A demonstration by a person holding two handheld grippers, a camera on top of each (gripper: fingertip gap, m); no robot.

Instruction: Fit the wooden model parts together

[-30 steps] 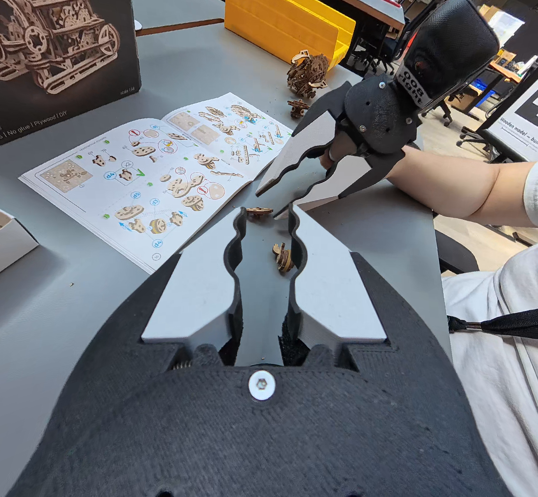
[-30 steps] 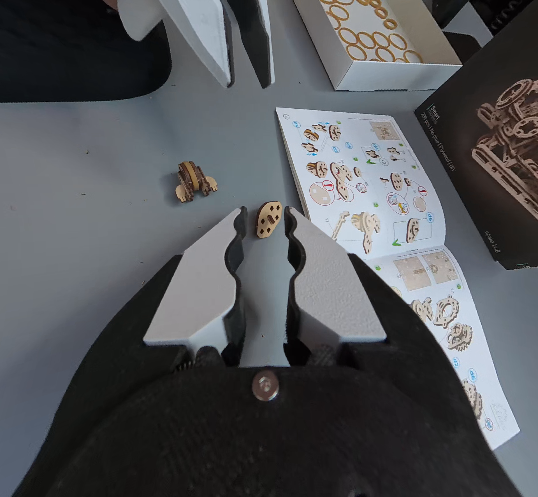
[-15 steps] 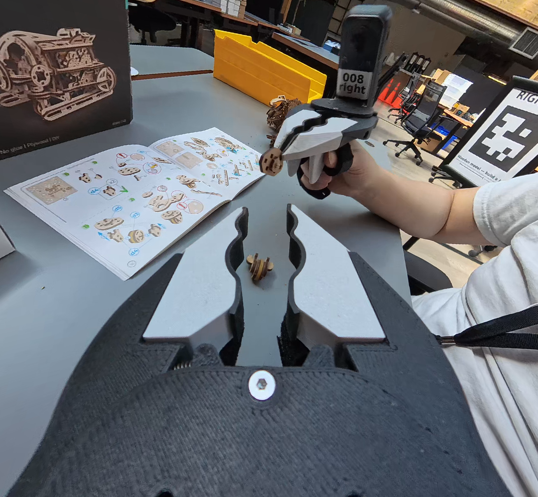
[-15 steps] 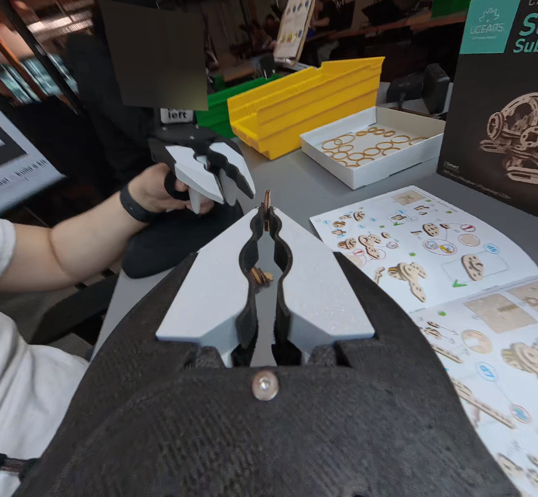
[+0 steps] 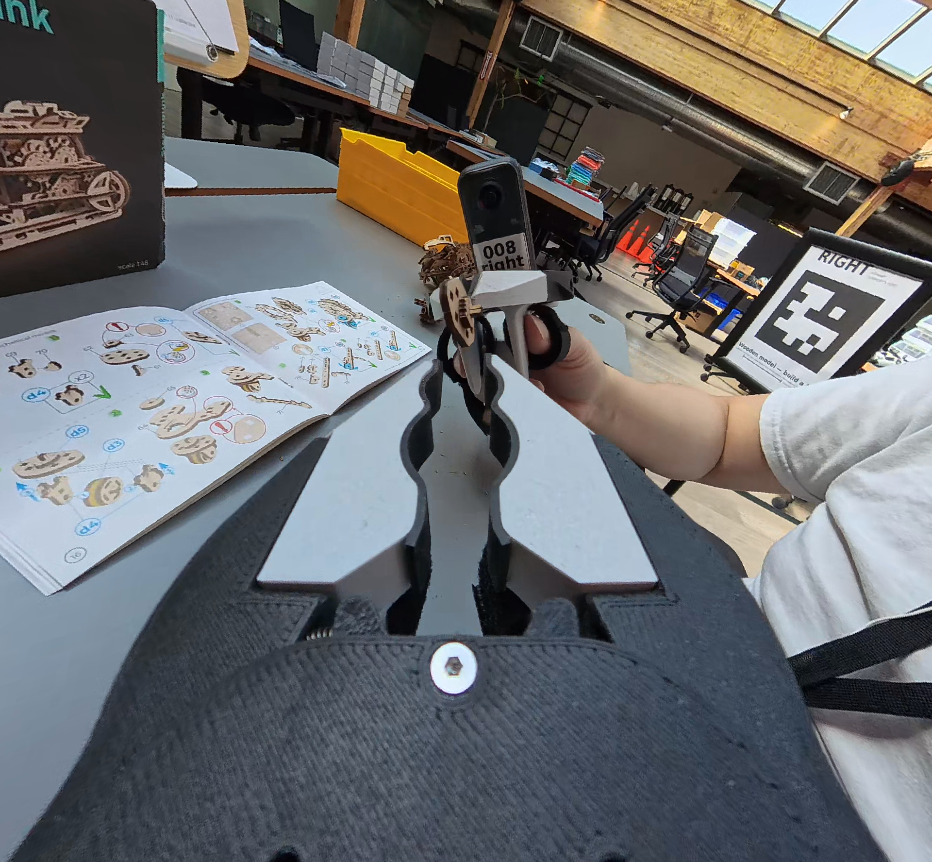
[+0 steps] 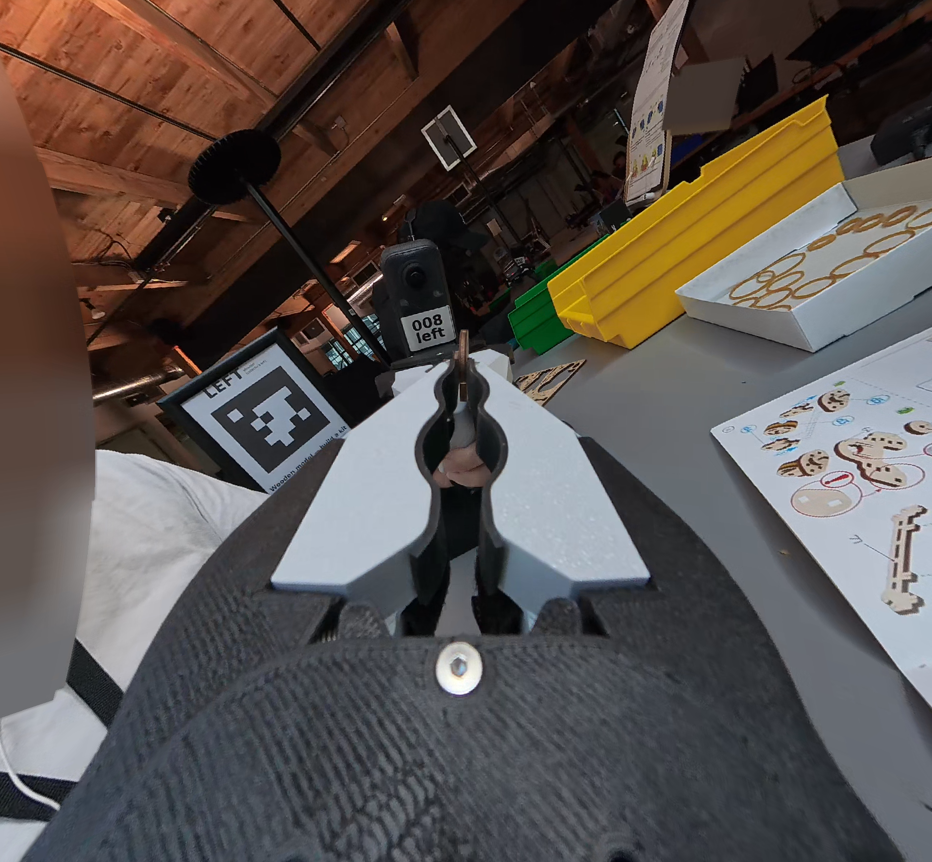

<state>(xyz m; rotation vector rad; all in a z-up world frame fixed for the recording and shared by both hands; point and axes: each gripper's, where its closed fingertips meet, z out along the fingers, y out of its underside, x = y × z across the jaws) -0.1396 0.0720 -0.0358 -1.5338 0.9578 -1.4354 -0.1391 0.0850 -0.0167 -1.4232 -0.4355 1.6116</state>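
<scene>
A second before, the right gripper (image 6: 461, 373) had stood open over the flat wooden disc (image 5: 458, 317) on the grey table (image 5: 262, 237); it closed on the disc, lifted it clear and turned it until it faced the left gripper (image 5: 460, 373), the disc sitting just above that gripper's fingertips at the centre of the left wrist frame. The left gripper rose from its downward tilt over the table to point level at the right one, its jaws kept apart. The small wooden assembly that lay between its fingers half a second before dropped out of view.
</scene>
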